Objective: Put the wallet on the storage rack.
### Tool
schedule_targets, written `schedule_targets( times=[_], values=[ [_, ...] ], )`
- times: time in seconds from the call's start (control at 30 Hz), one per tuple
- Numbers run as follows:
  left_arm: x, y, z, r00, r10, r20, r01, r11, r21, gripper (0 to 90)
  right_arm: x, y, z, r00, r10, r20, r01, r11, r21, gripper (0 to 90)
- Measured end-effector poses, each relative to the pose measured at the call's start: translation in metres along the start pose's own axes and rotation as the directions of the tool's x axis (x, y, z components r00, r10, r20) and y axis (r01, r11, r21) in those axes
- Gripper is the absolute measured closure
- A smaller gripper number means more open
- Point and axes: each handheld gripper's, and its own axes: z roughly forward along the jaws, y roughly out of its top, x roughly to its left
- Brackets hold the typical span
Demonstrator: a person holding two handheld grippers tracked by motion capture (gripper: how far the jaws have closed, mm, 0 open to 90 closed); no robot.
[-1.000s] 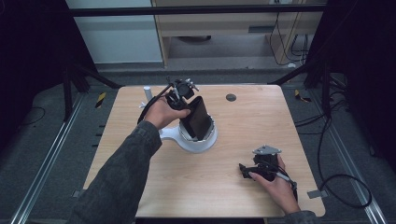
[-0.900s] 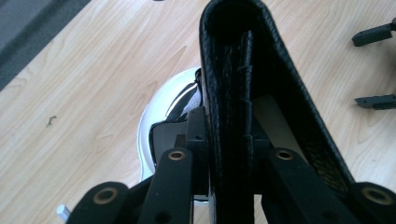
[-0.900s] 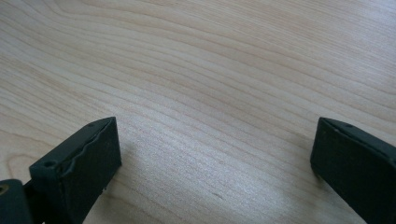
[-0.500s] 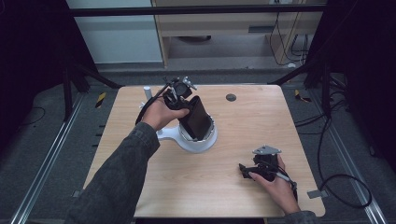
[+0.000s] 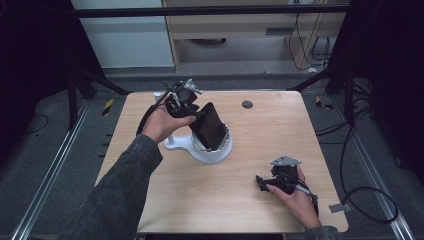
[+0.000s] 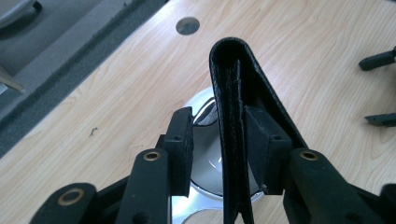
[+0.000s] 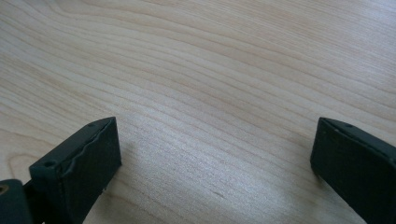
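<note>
In the left gripper view our left tongs (image 6: 217, 142) have just been opening: the black wallet (image 6: 236, 112) stands on edge between the two pads, the right-hand pad still against its leather and the left-hand pad (image 6: 182, 140) clear of it with a gap, so we no longer clamp it. The wallet rests leaning in the white round dish (image 6: 203, 161) at the middle of that frame; in the high view the wallet (image 5: 212, 126) and the dish (image 5: 207, 150) sit just left of centre on the tabletop (image 5: 260, 135), with the left tongs (image 5: 192, 107) at their upper left. To finish this release well, we judge that we should open until both pads are free, then draw back along the line of the wallet rather than sideways, since a drag from the touching pad could tip it out of the dish. Our right tongs (image 7: 212, 154) stand wide apart over bare wood, holding nothing; in the high view they (image 5: 262, 182) rest at the lower right. The wallet's lower edge is hidden inside the dish, so we cannot tell how firmly it is seated, and a white post (image 5: 160, 95) behind the hand is mostly covered.
</note>
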Motion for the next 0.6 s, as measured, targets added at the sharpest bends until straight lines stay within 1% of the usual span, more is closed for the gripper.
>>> schedule_targets(
  times=[0.03, 0.1, 0.17, 0.23, 0.3, 0.33, 0.37, 0.43, 0.5, 0.53, 0.57, 0.6],
  values=[
    [0.0, -0.001, -0.001, 1.0, -0.004, -0.001, 0.004, 1.0, -0.003, 61.5, 0.0, 0.0, 0.0, 1.0, 0.001, 0.0, -0.001, 1.0, 0.0, 2.0],
    [0.0, -0.003, -0.004, 1.0, -0.005, -0.008, 0.005, 1.0, 0.004, 58.0, 0.0, 0.0, 0.0, 1.0, 0.0, 0.0, 0.0, 1.0, 0.0, 2.0],
    [-0.001, -0.005, -0.008, 0.9999, -0.005, -0.011, 0.005, 1.0, -0.006, 56.8, 0.0, 0.0, 0.0, 1.0, 0.001, 0.001, -0.001, 1.0, 0.0, 2.0],
    [-0.001, -0.006, -0.012, 0.9997, -0.014, -0.019, 0.014, 0.9996, -0.026, 53.5, 0.0, 0.0, 0.0, 1.0, 0.0, 0.001, 0.0, 1.0, 0.0, 2.0],
    [-0.003, -0.008, -0.016, 0.9991, -0.029, -0.032, 0.028, 0.9991, -0.032, 47.3, 0.0, 0.0, 0.0, 1.0, 0.001, 0.002, -0.001, 1.0, 0.0, 2.0],
    [-0.004, -0.009, -0.018, 0.9987, -0.033, -0.038, 0.032, 0.9991, -0.029, 41.2, 0.0, 0.0, 0.0, 1.0, 0.001, 0.001, -0.001, 1.0, -0.001, 2.0],
    [-0.004, -0.01, -0.02, 0.9985, -0.035, -0.041, 0.034, 0.9989, -0.034, 37.4, 0.0, 0.0, 0.0, 1.0, 0.001, 0.001, -0.001, 1.0, -0.001, 2.0],
    [-0.006, -0.012, -0.023, 0.9984, -0.036, -0.044, 0.034, 0.9985, -0.043, 32.7, 0.0, 0.0, 0.0, 1.0, 0.0, 0.001, 0.0, 1.0, -0.001, 2.0],
    [-0.008, -0.014, -0.026, 0.9988, -0.037, -0.032, 0.035, 0.998, -0.052, 25.3, 0.0, 0.0, 0.0, 1.0, 0.001, 0.001, -0.001, 1.0, 0.0, 2.0],
    [-0.011, -0.017, -0.027, 0.9986, -0.053, 0.004, 0.053, 0.9966, -0.063, 21.6, 0.0, 0.0, 0.0, 1.0, 0.001, 0.001, -0.001, 1.0, 0.0, 2.0],
    [-0.013, -0.018, -0.028, 0.9983, -0.056, 0.015, 0.057, 0.9958, -0.072, 15.6, 0.0, 0.0, 0.0, 1.0, 0.001, 0.001, -0.001, 1.0, 0.0, 2.0],
    [-0.015, -0.019, -0.028, 0.9984, -0.053, 0.022, 0.054, 0.9953, -0.08, 13.6, 0.0, 0.0, 0.0, 1.0, 0.001, 0.001, -0.001, 1.0, 0.0, 2.0]
  ],
)
